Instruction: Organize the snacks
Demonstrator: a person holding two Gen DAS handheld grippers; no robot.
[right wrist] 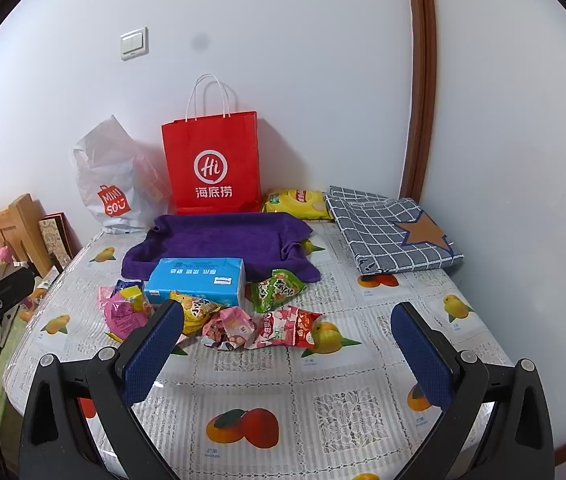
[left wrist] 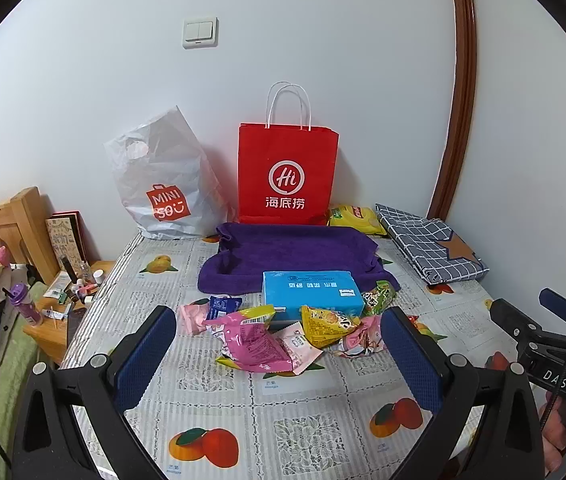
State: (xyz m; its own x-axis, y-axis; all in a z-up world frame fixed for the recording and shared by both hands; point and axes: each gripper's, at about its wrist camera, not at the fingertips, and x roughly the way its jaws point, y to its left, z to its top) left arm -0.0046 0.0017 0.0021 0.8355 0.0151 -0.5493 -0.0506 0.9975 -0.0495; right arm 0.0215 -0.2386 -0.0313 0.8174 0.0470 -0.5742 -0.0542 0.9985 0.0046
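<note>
Several snack packets lie in a loose heap on the fruit-print tablecloth [left wrist: 295, 408]: a pink packet [left wrist: 253, 340], a yellow one [left wrist: 329, 326], a green one [right wrist: 277, 288] and a red-pink one [right wrist: 287, 326]. Behind them rests a blue tissue pack [left wrist: 311, 292] on the edge of a purple towel [left wrist: 283, 252]. A red paper bag [left wrist: 287, 176] stands upright against the wall. My left gripper [left wrist: 279, 340] hovers open just in front of the heap, nothing between its fingers. My right gripper [right wrist: 287, 332] is open too, to the right of the heap.
A white plastic shopping bag [left wrist: 163, 184] leans on the wall left of the red bag. A yellow chip bag [left wrist: 353, 218] and a folded grey checked cloth [left wrist: 431, 248] lie at the back right. A cluttered wooden bedside stand [left wrist: 67, 300] and a bed are left of the table.
</note>
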